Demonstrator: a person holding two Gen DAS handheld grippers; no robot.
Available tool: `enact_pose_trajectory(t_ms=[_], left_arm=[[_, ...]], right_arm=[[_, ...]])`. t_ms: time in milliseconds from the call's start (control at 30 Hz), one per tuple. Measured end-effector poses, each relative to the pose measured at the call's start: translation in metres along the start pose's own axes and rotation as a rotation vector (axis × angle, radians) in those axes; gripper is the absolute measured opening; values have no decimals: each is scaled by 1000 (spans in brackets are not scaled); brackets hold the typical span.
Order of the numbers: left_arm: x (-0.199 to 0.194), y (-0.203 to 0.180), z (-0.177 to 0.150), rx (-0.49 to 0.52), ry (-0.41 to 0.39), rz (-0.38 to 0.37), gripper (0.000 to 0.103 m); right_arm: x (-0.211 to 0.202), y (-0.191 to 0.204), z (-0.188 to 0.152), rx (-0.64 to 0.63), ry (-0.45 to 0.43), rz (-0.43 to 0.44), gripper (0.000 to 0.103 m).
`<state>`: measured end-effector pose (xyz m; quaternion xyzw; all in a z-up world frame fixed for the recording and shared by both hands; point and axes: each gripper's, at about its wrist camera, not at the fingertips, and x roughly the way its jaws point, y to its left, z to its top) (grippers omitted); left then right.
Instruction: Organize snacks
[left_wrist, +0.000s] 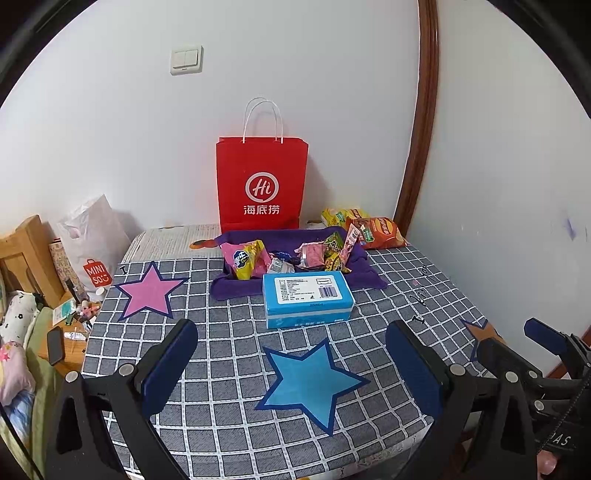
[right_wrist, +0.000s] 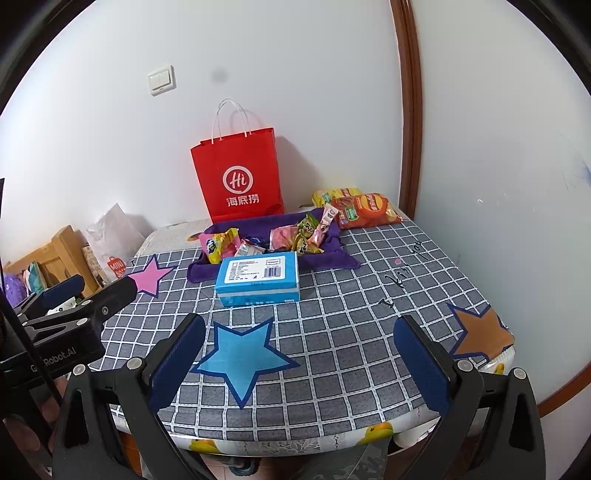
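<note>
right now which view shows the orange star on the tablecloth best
The right wrist view: the orange star shows nearly whole at the table's near right corner. In the left wrist view the right gripper hides most of it.

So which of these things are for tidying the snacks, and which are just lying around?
For the job:
- snack packets in the purple tray
- red chip bag and yellow bag behind the tray
- maybe the red paper bag

Just lying about:
- blue box
- white shopping bag
- phone
</note>
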<state>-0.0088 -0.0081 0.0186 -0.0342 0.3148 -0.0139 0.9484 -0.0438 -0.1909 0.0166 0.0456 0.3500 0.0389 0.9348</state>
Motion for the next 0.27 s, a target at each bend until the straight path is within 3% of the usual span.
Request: enact_pose_trajectory(t_ms=[267], left_arm=[[6,4,-1,12,-1,-6,103]], right_arm=[[6,5,0,-15,-5,4,101]])
